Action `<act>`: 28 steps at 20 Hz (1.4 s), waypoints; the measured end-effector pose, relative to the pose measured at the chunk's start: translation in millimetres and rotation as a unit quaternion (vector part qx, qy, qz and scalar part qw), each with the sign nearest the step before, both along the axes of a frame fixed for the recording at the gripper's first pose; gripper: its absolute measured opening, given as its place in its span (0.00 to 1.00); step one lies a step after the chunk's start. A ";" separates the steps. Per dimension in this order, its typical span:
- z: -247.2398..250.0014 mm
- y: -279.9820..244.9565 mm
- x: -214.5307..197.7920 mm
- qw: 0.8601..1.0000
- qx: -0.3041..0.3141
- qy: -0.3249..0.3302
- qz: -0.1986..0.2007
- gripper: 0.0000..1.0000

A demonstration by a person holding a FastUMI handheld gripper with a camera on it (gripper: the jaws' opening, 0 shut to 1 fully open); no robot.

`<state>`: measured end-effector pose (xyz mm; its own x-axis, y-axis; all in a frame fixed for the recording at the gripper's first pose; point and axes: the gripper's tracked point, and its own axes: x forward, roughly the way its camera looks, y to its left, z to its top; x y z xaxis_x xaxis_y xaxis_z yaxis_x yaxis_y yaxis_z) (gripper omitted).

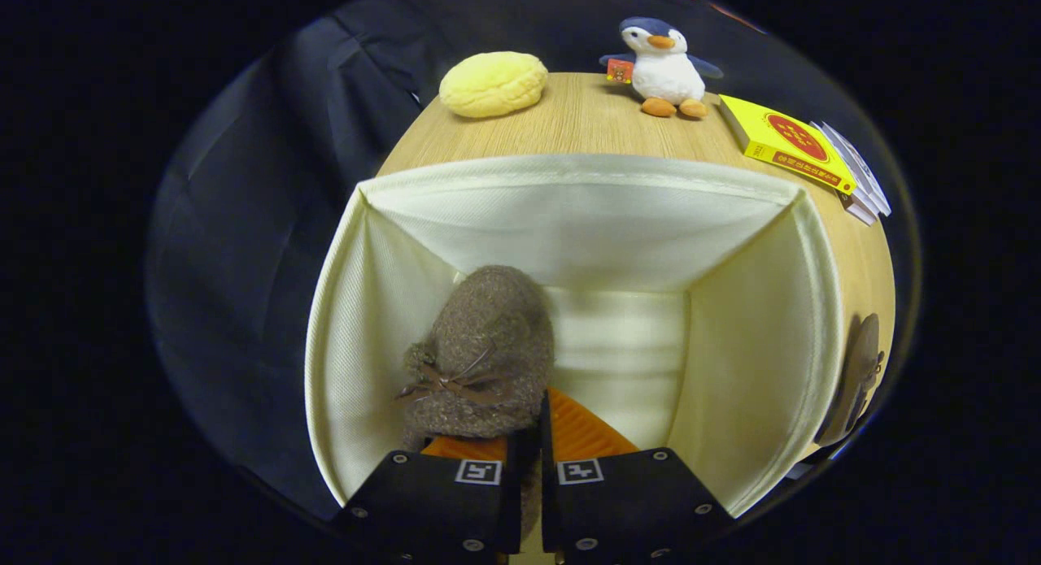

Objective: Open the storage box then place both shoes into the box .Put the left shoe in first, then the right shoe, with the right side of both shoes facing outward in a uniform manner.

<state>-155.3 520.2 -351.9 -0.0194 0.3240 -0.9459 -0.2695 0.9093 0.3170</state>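
Box [756, 337]: open, on table [569, 122]. Shoe [480, 354] inside, by box's left wall, clamped between gripper [529, 423] fingers. Second shoe [854, 378] outside box's right wall. Penguin [663, 57], bun [493, 84], books [793, 142] beyond box.

The tongs [524, 435], closed on a brown shoe [480, 354], hold it inside the cream storage box [764, 321]; a second shoe [858, 378] lies outside the box on the tabletop [569, 126], at the frame's right.

Yellow bun [493, 84], plush penguin [663, 67] and books [801, 154] on wooden table [569, 126].
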 end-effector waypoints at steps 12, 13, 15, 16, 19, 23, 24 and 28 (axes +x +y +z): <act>96.4 -41.7 -15.0 0.980 0.195 -0.013 0.040 0.74; 108.4 -51.5 -12.3 0.976 0.212 -0.023 0.036 0.79; 128.0 -72.4 -3.4 0.968 0.244 -0.051 0.029 0.83; 134.9 -86.9 1.5 0.965 0.252 -0.066 0.023 0.84; 146.6 -137.9 17.3 0.958 0.262 -0.114 -0.001 0.87; 126.0 -231.3 44.7 0.960 0.201 -0.192 -0.028 0.96; 119.0 -254.9 48.0 0.960 0.183 -0.207 -0.043 0.96; 60.2 -346.0 51.7 0.966 0.106 -0.212 -0.102 0.97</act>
